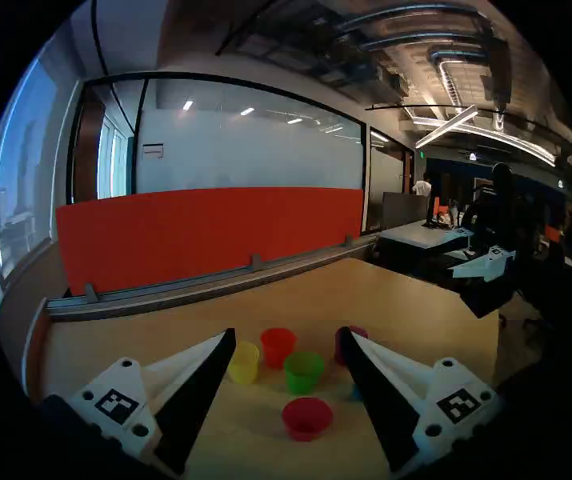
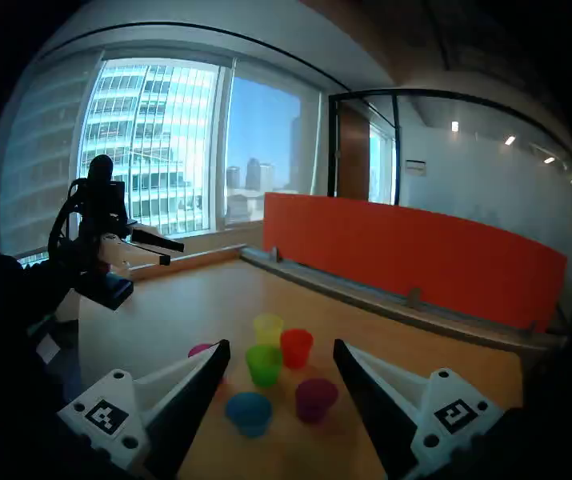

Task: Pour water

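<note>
Several small coloured cups stand clustered on the wooden table [image 1: 414, 304]. In the left gripper view I see a yellow cup [image 1: 243, 362], an orange-red cup [image 1: 278, 346], a green cup [image 1: 303, 371] and a red cup [image 1: 307, 418], all between and just beyond my fingers. My left gripper [image 1: 286, 331] is open and holds nothing. In the right gripper view the yellow cup [image 2: 268, 328], orange-red cup [image 2: 296, 347], green cup [image 2: 263, 364], blue cup [image 2: 249, 413] and purple cup [image 2: 316, 399] sit ahead of my open, empty right gripper [image 2: 280, 344].
An orange divider panel [image 1: 206, 232] runs along the table's far side. Large windows [image 2: 158, 144] lie beyond the table. The other gripper [image 1: 486, 264] hovers off the table's right edge; in the right gripper view it [image 2: 138, 240] appears at left. Office desks [image 1: 426, 236] stand farther back.
</note>
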